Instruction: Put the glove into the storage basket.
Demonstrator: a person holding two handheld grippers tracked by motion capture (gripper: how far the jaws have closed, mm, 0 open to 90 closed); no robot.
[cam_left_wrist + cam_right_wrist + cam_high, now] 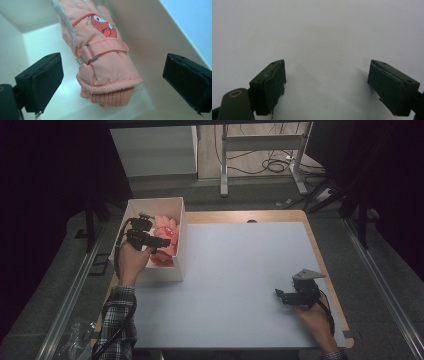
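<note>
- A pink ski glove (100, 57) is seen lying in the white box (181, 247), upper left of the high view.
- The left gripper (112, 82) is held over its knitted cuff, fingers spread wide, nothing gripped.
- The right gripper (327, 85) is held open above the bench (240, 270), lower right.

From above my side, the high view looks forward and down over the whole bench (240, 270). My left claw (112, 75) camera peers close into the white box (150, 45) at the pink glove (100, 57), both seen from above too. My right claw (327, 82) camera skims the bare bench top.
</note>
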